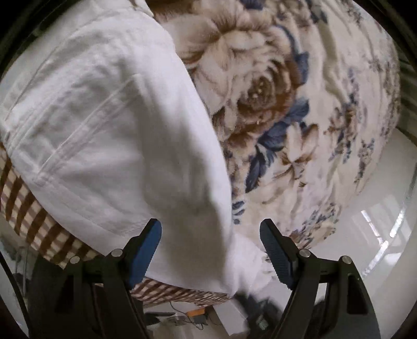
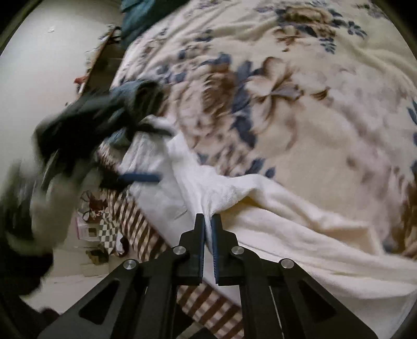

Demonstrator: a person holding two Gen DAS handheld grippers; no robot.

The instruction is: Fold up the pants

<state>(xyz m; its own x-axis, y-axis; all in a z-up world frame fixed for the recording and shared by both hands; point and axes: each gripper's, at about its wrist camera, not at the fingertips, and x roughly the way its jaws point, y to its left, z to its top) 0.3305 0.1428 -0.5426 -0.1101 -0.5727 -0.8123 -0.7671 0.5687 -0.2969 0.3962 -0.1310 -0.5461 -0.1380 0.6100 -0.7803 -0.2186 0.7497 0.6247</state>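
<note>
White pants (image 1: 104,130) lie on a bed with a floral blanket (image 1: 299,104). In the left wrist view my left gripper (image 1: 211,229) is open, its blue-padded fingers (image 1: 146,250) wide apart with a fold of the pants' fabric between them at the bed's edge. In the right wrist view my right gripper (image 2: 207,221) is shut on a pinched ridge of the white pants (image 2: 234,193) near the bed's edge. The left gripper shows there as a blurred dark shape (image 2: 104,122) at the left, over the pants' far end.
A brown-and-white checked sheet (image 1: 28,208) hangs at the mattress edge, also in the right wrist view (image 2: 146,224). A pale floor (image 2: 39,65) with small clutter (image 2: 96,216) lies beside the bed. A teal garment (image 2: 140,15) sits at the far end.
</note>
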